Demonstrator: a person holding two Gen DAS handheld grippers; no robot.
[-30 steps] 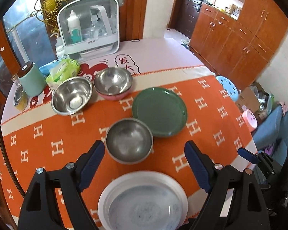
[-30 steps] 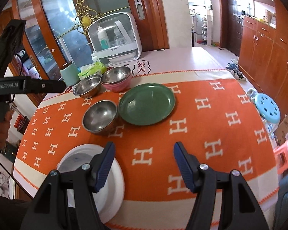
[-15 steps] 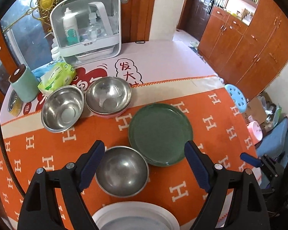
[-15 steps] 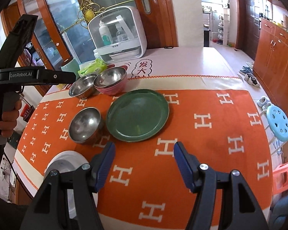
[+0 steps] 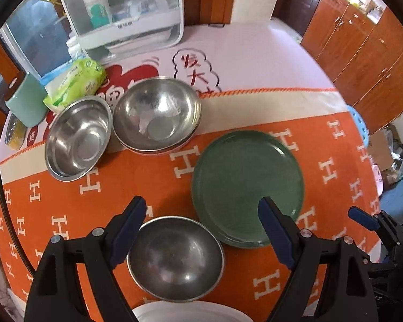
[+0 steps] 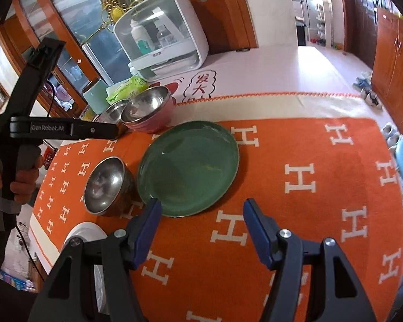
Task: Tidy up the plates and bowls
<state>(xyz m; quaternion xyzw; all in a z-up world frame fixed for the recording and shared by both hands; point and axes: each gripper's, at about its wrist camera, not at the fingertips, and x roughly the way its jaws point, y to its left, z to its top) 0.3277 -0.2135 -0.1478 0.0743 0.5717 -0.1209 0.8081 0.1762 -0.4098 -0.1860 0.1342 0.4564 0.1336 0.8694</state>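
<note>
From my left wrist, my left gripper (image 5: 201, 222) hangs wide open and empty above the near steel bowl (image 5: 176, 259), framing it for a pick, green plate (image 5: 248, 187) beside it. From my right wrist, my right gripper (image 6: 200, 221) gapes empty at that plate's near rim, probably above it.
</note>
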